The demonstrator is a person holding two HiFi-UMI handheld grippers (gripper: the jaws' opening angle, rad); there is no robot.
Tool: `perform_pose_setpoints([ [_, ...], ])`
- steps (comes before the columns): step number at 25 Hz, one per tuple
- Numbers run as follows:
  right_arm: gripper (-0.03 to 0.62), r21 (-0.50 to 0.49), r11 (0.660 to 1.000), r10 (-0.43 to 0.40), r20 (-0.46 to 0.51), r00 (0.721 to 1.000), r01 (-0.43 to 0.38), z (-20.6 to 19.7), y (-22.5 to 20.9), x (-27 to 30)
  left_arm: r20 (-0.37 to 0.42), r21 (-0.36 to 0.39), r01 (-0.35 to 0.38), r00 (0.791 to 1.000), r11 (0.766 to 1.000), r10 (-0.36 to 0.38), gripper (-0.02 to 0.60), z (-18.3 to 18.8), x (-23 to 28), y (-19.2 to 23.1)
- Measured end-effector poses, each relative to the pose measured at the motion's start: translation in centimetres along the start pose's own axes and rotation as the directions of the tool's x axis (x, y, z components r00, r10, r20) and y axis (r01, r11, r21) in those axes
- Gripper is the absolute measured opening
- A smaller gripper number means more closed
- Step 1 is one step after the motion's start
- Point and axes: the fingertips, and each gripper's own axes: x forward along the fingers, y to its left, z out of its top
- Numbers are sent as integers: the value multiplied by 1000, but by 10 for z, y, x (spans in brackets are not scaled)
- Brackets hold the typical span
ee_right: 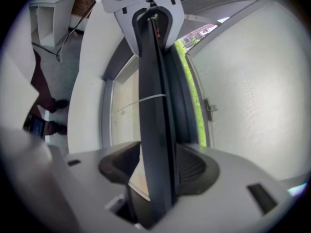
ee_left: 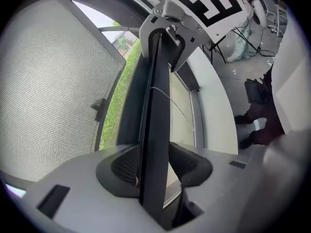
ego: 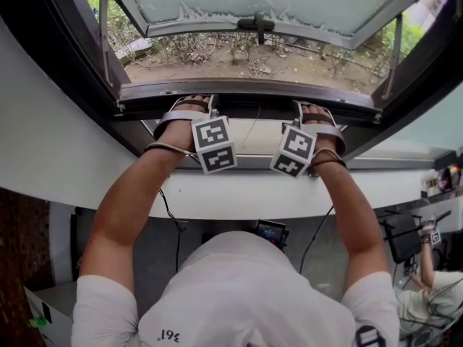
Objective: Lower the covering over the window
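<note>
A: Left side first. What have the left tongs (ego: 192, 104) got?
B: The dark bar (ego: 249, 101) stands between them. One pad (ee_left: 124, 166) lies flat on it and the other meets it at the tip. The gap is narrow, and they are closed on the bar.
A: Where does that bar sit?
B: At the foot of the window opening, beyond the pale pane (ego: 253, 139) and the white sill (ego: 239, 194). A frosted sash (ego: 275, 6) tilts outward past it. Soil and shrubs show through the opening.
A: Which way does it run?
B: Long axis level, left to right, from one pair of tongs to the other.
A: Right tongs (ego: 312, 110)?
B: Spread wide, astride the same bar. A light slit shows between the bar and one pad (ee_right: 121, 166), so they are not clamped on it.
</note>
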Motion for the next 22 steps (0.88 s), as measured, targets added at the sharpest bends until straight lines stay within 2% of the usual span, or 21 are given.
perform_pose_setpoints([
  [3,222,-1,1000,-14,9,1000,14,0,-2,-2,-1,3,-3,1000,1000,3,186,0,-1,0],
  [15,225,17,1000,-24,44,999,24,1,2,-6,49,-9,-58,997,998,58,184,0,-9,3],
  [22,239,45,999,-28,60,998,25,1,3,-7,81,-31,-66,994,997,68,184,3,-13,4],
])
